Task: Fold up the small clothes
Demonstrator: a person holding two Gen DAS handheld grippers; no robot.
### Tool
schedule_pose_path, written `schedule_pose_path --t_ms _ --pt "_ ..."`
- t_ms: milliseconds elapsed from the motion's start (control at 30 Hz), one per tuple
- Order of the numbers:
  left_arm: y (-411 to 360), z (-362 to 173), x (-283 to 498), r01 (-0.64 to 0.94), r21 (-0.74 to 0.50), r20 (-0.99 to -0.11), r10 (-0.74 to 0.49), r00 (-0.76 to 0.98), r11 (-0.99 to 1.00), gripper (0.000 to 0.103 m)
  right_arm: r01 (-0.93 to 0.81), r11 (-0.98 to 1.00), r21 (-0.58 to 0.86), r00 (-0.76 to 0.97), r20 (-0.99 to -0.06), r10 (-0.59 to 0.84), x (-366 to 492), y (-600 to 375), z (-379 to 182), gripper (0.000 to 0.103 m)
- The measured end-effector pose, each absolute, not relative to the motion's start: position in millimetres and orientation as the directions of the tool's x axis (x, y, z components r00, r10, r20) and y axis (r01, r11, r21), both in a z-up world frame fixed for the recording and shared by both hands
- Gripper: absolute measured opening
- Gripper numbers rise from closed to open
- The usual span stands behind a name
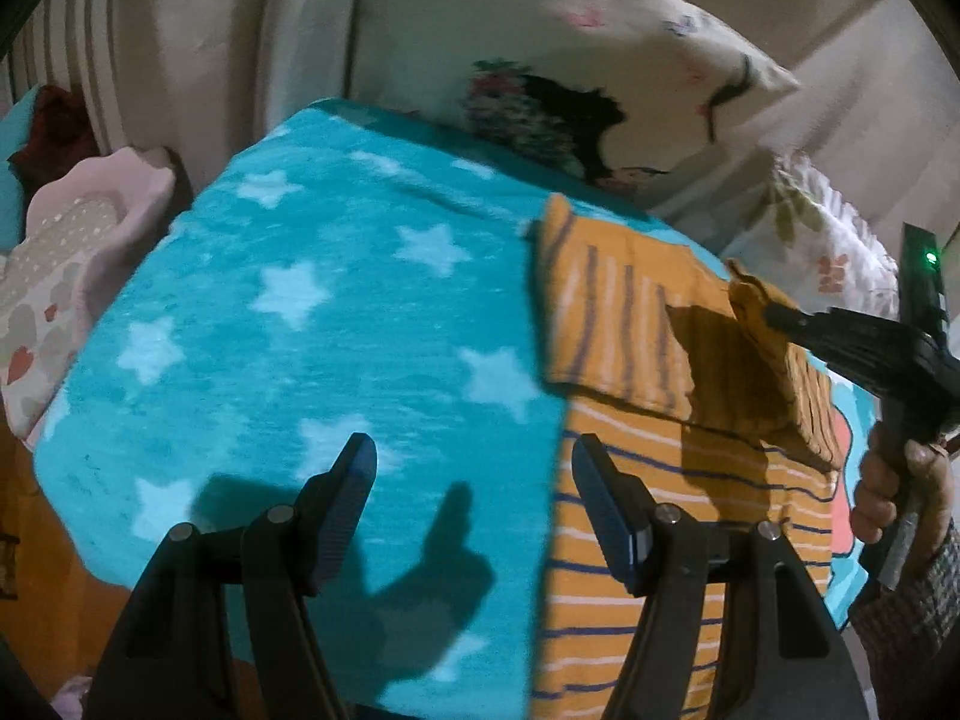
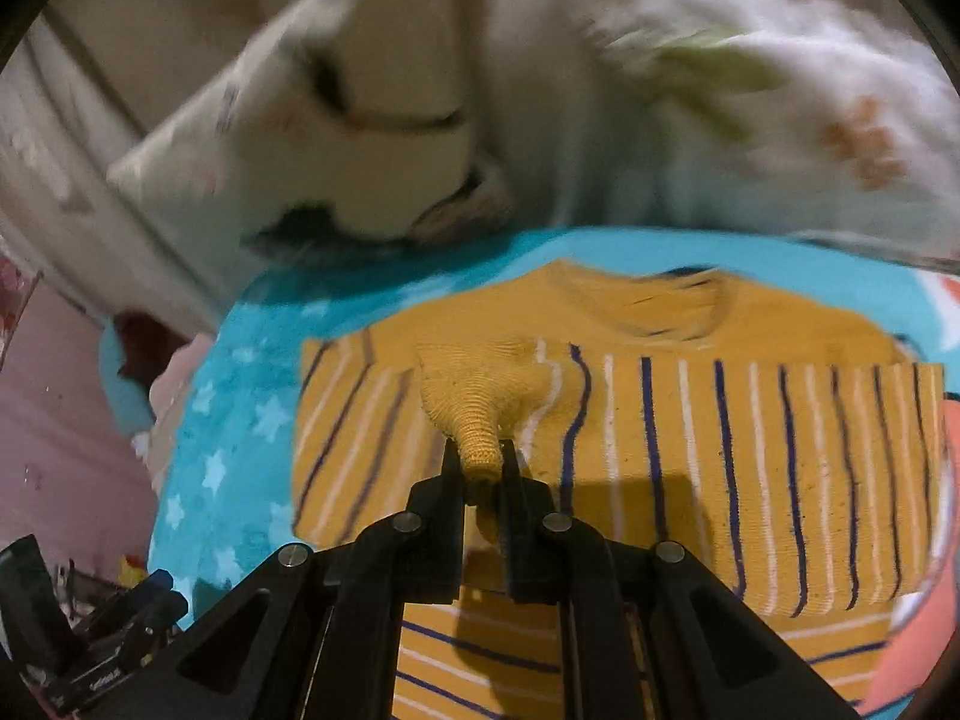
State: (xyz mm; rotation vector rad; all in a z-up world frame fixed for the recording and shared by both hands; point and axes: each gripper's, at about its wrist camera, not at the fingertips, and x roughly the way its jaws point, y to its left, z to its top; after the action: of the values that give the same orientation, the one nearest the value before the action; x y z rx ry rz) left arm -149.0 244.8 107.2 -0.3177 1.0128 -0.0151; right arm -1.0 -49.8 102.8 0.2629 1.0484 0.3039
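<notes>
Sleeve fold underway: right gripper clamped on ribbed cuff of orange striped knit top, w/ left gripper apart, empty over teal star blanket; next, lay cuff flat, let go

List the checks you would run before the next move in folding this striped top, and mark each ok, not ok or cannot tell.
1. Right hand-held gripper clamps the cuff of the orange striped top: ok.
2. Left hand-held gripper open and empty: ok.
3. Sleeve laid across the body: ok.
4. Top rests on the turquoise star blanket: ok.
5. Pillow clear of the top: ok.
6. Far edge aligned: cannot tell.
</notes>
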Motion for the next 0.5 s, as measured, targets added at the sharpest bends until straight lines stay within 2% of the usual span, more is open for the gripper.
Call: schedule_pose_path --t_ms 167,500 --pt "275.4 95.9 -151.7 -0.156 -0.268 -0.838 -0.150 0.525 0.951 0.067 -0.114 0.929 0.351 0.408 -0.836 0.366 21.7 -3.9 70.7 0.010" --pt "316.6 93.0 -158.8 -0.208 -0.246 -0.847 -0.106 0.520 0.947 0.067 -0.147 0.941 0.303 0.348 -0.875 0.336 36.8 46.2 44.3 0.011"
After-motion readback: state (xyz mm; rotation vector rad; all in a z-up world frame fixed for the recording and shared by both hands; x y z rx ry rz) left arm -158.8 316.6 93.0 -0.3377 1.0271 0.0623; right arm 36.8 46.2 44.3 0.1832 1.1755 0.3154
